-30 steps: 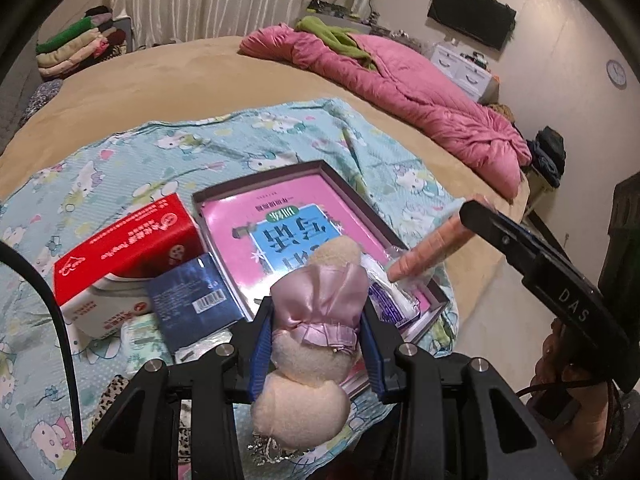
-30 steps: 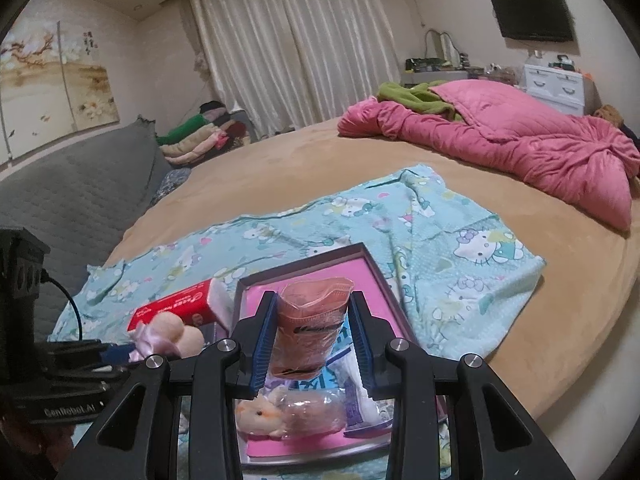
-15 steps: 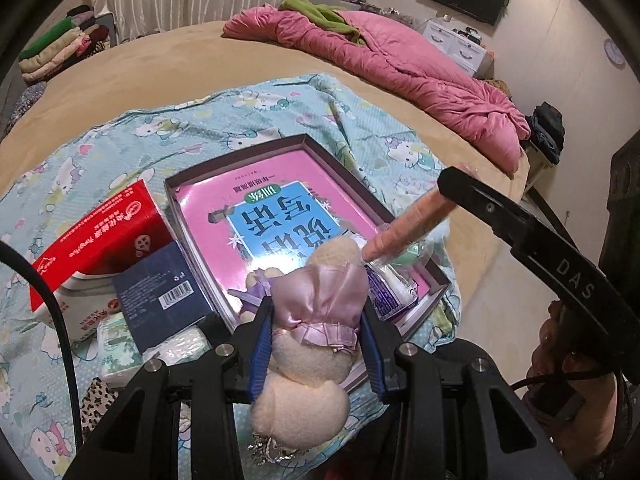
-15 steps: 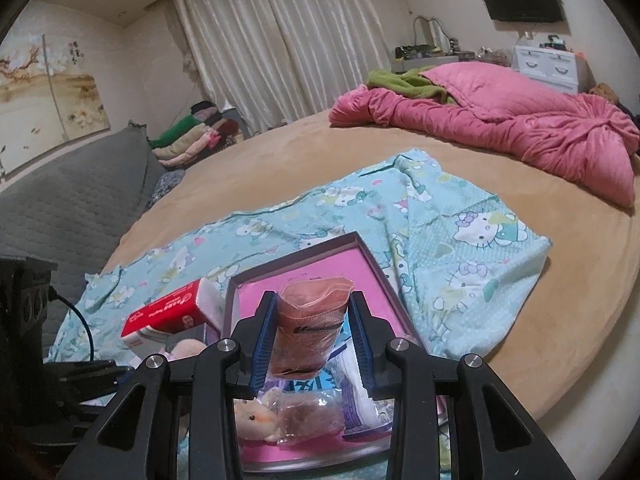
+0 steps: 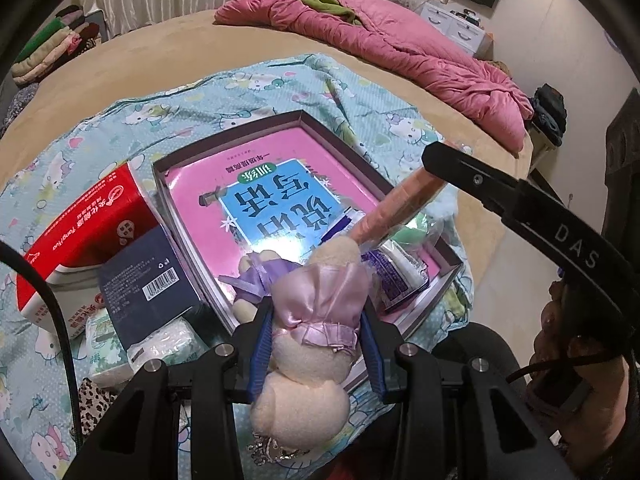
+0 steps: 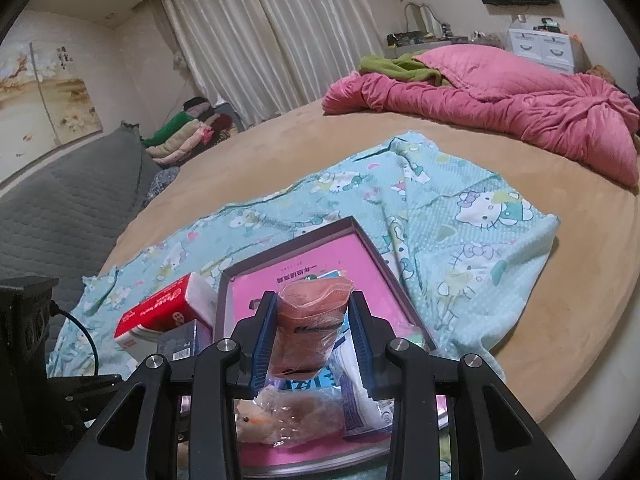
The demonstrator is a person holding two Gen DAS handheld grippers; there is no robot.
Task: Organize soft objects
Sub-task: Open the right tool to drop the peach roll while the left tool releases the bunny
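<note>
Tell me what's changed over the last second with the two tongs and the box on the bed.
Both tongs have come lower and closer to the box, which looks bigger in both views. Nothing was grabbed or released: the left tongs still pinch the plush doll, the right tongs still pinch the pink packet. The box contents haven't moved.

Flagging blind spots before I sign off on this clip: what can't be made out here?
- Left wrist view: the tray near corner, hidden behind the plush doll in the left tongs.
- Left wrist view: the salmon packet, tip covered by the right tongs' finger.
- Right wrist view: bagged plush, blurred by wrap.
- Right wrist view: plush doll out of frame.
</note>
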